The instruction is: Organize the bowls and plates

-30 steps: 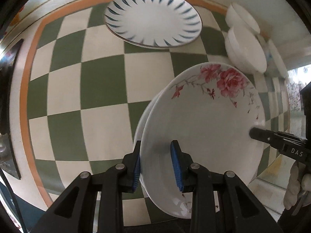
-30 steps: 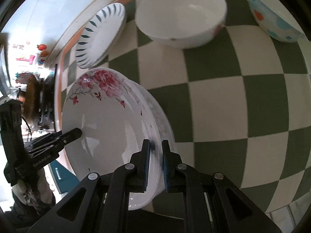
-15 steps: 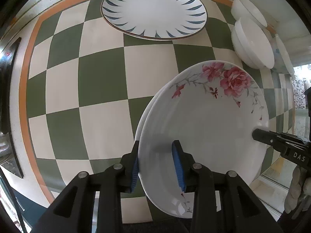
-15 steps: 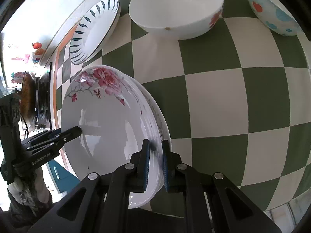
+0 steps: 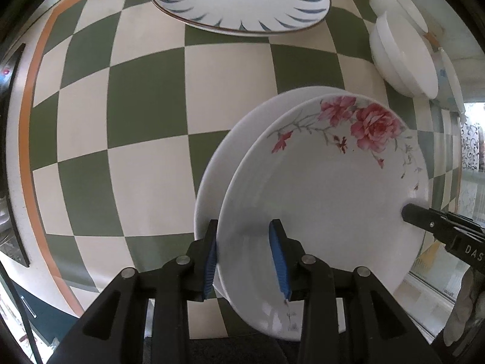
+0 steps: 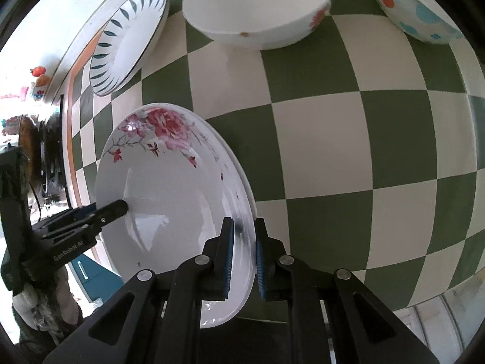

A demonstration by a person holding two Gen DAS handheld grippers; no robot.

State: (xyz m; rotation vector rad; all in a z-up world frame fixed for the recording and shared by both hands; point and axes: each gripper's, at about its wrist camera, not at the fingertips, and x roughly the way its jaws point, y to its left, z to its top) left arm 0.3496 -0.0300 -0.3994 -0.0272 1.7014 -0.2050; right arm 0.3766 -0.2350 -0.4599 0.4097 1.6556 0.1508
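Observation:
Two stacked white plates with pink roses are held above the green-and-cream checked table. My left gripper straddles their near rim, jaws set wide around both plates. My right gripper is shut on the opposite rim of the rose plates. Each gripper shows in the other's view, the right and the left. A blue-leaf plate lies at the far edge.
Two stacked white bowls sit at the far right in the left wrist view. The right wrist view shows a white bowl, a bowl with blue and orange spots and the blue-leaf plate. A stove edge lies left.
Both grippers and the rose plates have moved forward over the table toward the blue-leaf plate and bowls. The grips look the same.

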